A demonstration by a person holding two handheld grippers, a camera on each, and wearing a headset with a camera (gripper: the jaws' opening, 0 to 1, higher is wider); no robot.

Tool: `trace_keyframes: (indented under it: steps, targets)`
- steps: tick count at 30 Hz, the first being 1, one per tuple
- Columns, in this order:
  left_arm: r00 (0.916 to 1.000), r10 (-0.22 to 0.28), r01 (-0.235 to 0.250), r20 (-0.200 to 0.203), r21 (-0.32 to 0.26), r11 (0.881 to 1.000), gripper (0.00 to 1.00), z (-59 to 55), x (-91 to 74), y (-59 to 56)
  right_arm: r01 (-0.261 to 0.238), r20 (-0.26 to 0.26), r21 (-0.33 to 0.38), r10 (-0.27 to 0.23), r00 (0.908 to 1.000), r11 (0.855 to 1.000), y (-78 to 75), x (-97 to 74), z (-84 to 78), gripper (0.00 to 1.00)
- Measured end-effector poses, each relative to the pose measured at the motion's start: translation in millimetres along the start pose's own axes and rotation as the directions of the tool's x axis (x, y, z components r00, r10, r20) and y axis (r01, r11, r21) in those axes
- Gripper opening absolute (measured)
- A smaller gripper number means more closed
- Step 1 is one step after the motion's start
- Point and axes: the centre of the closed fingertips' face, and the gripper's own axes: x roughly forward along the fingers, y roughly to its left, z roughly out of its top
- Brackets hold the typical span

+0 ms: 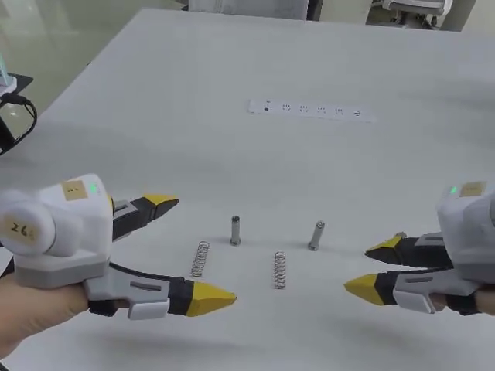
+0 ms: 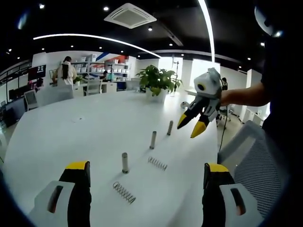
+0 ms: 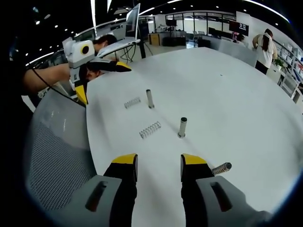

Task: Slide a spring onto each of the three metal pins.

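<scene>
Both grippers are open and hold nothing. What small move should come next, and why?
Probably lower the left gripper onto the nearest loose spring and close on it. Its jaws stand wide open, with that spring lying flat on the table just ahead between them. The pin right beside the spring is upright and bare, so the carry would be short.

One pin (image 1: 401, 234) sits mostly hidden behind the right gripper (image 1: 359, 267).

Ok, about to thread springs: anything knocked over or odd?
Nothing odd. The left pin and middle pin stand upright; the left spring and middle spring lie flat nearby; the third pin already carries the third spring.
</scene>
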Motion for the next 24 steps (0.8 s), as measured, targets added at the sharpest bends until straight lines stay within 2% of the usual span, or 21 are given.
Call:
trace_keyframes:
  steps: [10,24]
  targets:
    - [1.0000,0.005,-0.005,-0.004,-0.003,1.000,0.96,-0.6,-2.0,2.0,-0.039,-0.023,0.027,0.040,0.9989,0.999,9.9,15.8,11.9,0.34]
    - [1.0000,0.005,-0.005,-0.007,-0.009,1.000,0.96,-1.8,-4.4,3.9,-0.062,-0.044,0.091,0.067,0.9968,0.994,24.3,42.9,23.3,0.31]
